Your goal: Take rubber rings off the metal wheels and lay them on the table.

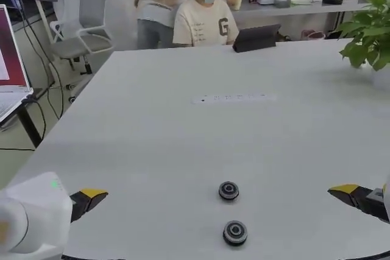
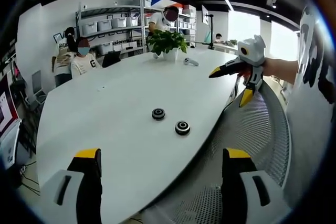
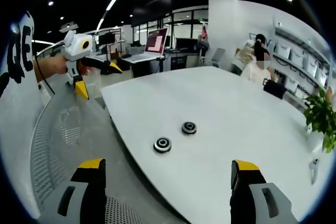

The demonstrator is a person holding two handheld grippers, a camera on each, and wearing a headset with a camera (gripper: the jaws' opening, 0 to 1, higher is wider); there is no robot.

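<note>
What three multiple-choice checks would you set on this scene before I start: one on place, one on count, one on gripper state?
1. Where are the wheels? A) near the table's front edge B) at its far end C) at its left corner
2. How many wheels? A) one B) two C) four
3. The left gripper and right gripper are: A) both open B) both shut on wheels C) one shut
Answers: A, they lie by the near edge; B, two show in every view; A, each pair of jaws stands wide apart.
</note>
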